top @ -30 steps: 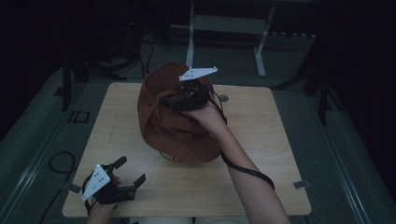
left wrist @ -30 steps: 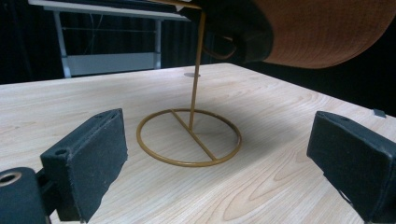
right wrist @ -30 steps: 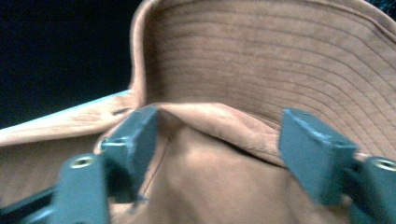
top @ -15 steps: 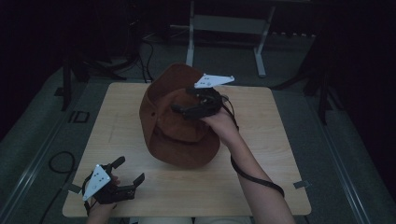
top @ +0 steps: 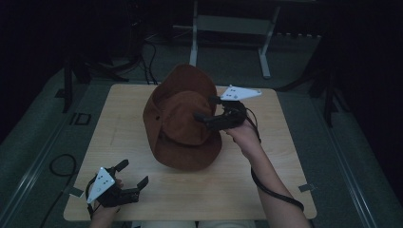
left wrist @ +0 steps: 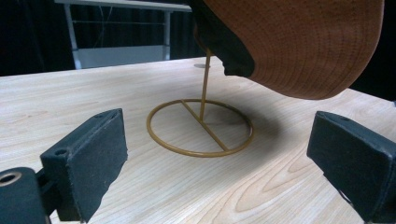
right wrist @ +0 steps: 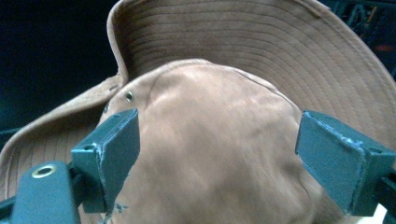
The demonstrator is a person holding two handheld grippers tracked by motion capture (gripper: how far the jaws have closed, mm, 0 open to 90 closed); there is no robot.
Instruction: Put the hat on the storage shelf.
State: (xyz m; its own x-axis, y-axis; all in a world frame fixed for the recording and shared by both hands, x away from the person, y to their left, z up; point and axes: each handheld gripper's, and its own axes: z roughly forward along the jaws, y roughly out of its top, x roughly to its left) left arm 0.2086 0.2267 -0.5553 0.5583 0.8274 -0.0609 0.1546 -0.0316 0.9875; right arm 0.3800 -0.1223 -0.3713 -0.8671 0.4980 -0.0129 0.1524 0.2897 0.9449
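**Right jaws spread wide at the hat's crown**

The brown wide-brimmed suede hat [top: 183,121] sits tilted on a thin brass wire stand with a ring base [left wrist: 201,128] at the middle of the pale wooden table [top: 266,180]. The right gripper [top: 209,109] lies level, forearm stretched forward from the near edge; its jaws have just been opening and flank the crown, gripping nothing. The left gripper [top: 133,178] rests low at the near left corner, jaws wide apart and empty, pointing toward the stand.
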